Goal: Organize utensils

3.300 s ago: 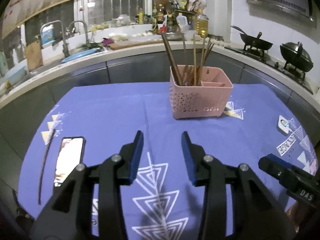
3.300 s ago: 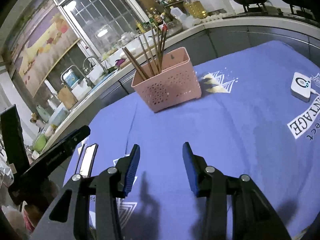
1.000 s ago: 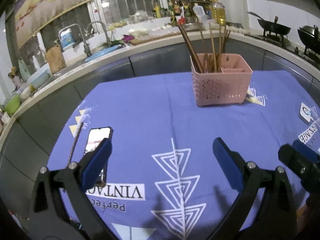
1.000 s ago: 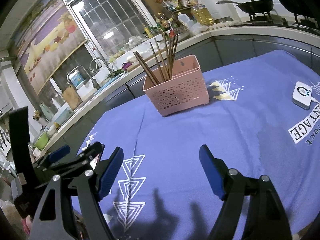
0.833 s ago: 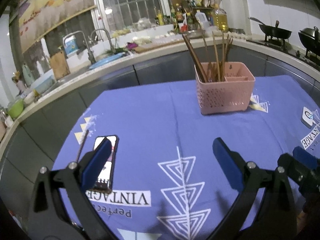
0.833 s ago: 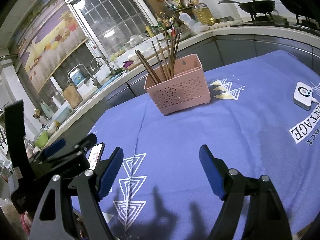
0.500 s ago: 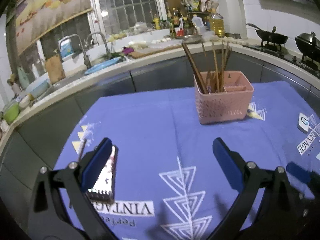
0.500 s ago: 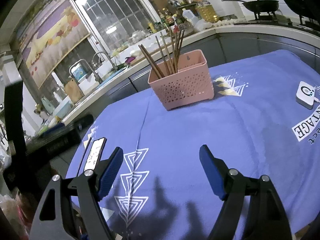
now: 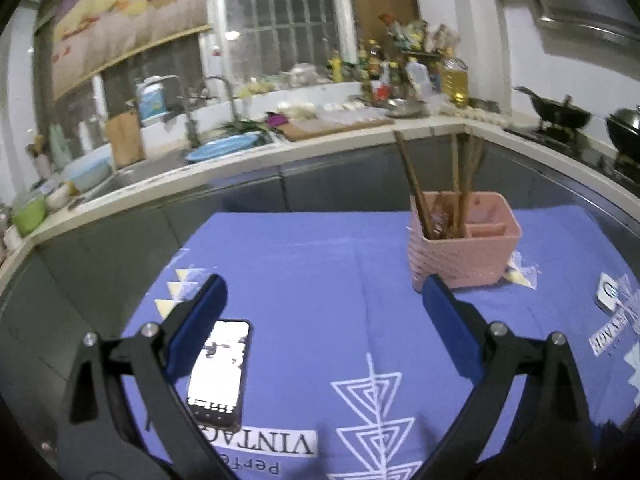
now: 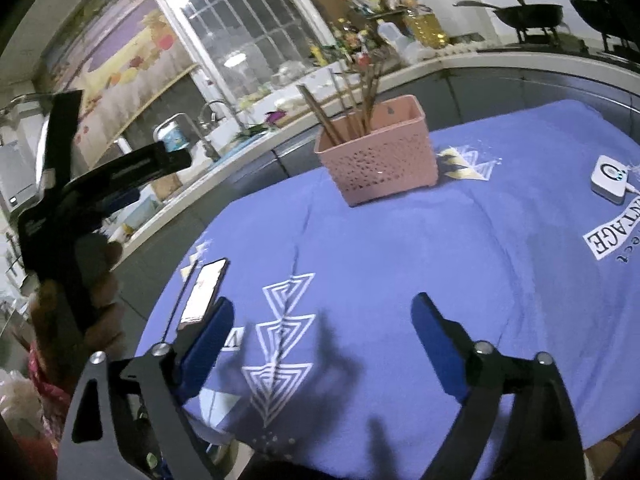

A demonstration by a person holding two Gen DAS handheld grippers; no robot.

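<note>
both grippers have spread wide since the first frames, when their jaws were narrow, and the left gripper [image 9: 324, 320] has lifted higher over the table. pink basket [image 9: 464, 252] sits ahead and to the right of the left gripper, on the far part of the blue cloth [image 9: 320, 264]. chopsticks [image 9: 416, 188] stand in its left compartment, leaning at different angles; the smaller right compartment cannot be seen into. one loose chopstick [image 10: 182, 298] lies flat on the cloth near the left edge, just beside a phone [image 9: 220, 372] lying screen up, close under the left gripper's left finger [image 9: 196, 324]. left gripper holds nothing, jaws far apart. right gripper [image 10: 320, 344] also wide and holding nothing, hovering over the near part of the cloth, with the basket ahead of it and slightly right. in the right wrist view the left gripper shows as a black frame at far left, with the hand [image 10: 100, 280] gripping its handle. small white device [image 10: 610, 178] rests on the cloth far right of the right gripper, well apart from the basket. kitchen counter [image 9: 280, 152] curves behind the table, with a sink, bottles and woks on it.
</note>
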